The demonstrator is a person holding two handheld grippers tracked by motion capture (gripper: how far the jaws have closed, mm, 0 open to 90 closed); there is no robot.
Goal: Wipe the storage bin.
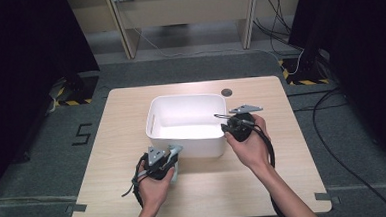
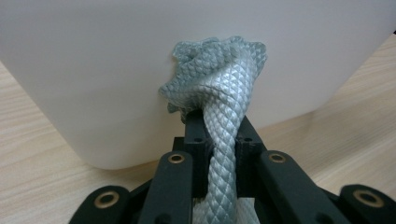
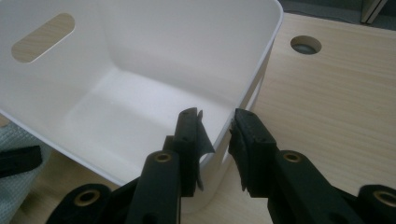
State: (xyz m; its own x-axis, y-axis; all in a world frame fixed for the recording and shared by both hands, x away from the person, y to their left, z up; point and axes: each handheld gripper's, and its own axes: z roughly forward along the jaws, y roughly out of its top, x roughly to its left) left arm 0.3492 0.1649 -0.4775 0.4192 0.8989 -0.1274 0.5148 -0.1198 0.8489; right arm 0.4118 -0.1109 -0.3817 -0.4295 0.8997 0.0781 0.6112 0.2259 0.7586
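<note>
A: On the desk (image 1: pixel 112 142), what else around?
B: A white bin (image 1: pixel 187 124) in the middle, with a slot handle in its left wall. A round cable hole (image 1: pixel 226 92) in the desk just beyond its far right corner. Past the far edge of the desk, grey floor, cables and wooden furniture legs.

A: And in the way of the cloth?
B: The near wall of the bin, directly in front. Seen in the left gripper view rising right behind the grey-green cloth (image 2: pixel 219 88), very close, perhaps touching; cannot tell for sure.

A: Left claw?
B: Left claw (image 1: pixel 174 150) at the near left corner of the bin, outside it, above the desk. Jaws narrow, pressed on the cloth, which stands twisted between them and bunches above the tips.

A: Right claw?
B: Right claw (image 3: pixel 215 133) at the near right corner of the bin. Jaws about half apart, one on the inside of the right wall and one on the outside, so astride the rim. Pressing on the wall or only around it, cannot tell. A small torn flap of black padding hanging on the inner jaw.

A: Hands?
B: One on each claw, coming in from the near edge of the desk.
</note>
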